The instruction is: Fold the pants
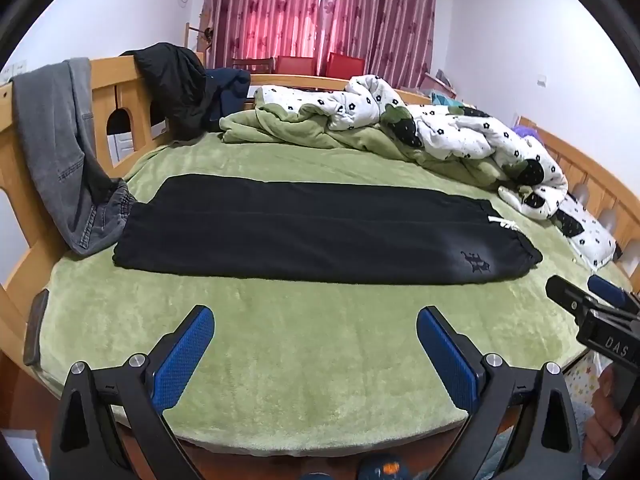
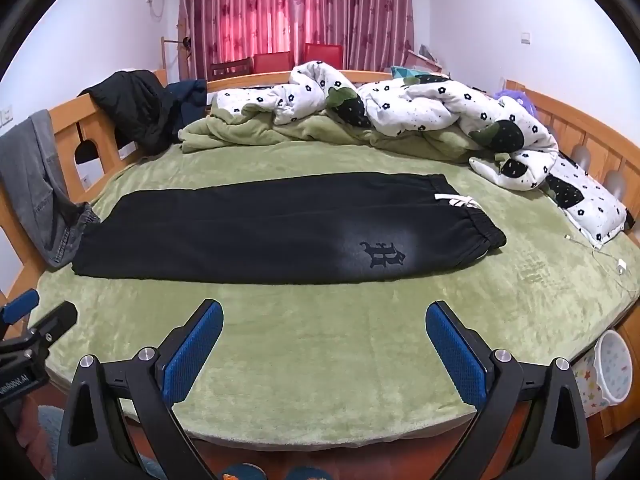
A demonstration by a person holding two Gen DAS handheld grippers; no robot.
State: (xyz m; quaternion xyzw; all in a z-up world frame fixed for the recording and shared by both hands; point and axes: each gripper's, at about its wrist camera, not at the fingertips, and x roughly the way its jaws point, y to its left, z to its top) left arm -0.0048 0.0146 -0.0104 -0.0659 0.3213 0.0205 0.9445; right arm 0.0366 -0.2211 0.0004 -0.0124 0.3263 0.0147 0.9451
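Black pants lie flat on the green bed cover, folded lengthwise, legs to the left, waistband with a white drawstring to the right. They also show in the right wrist view, with an embroidered logo near the waist. My left gripper is open and empty, above the near edge of the bed, short of the pants. My right gripper is open and empty, also short of the pants. The right gripper shows at the right edge of the left wrist view.
A crumpled white flowered duvet and green blanket lie at the far side. Grey jeans and a black jacket hang on the wooden bed frame at left. A white charger and cable lie at right.
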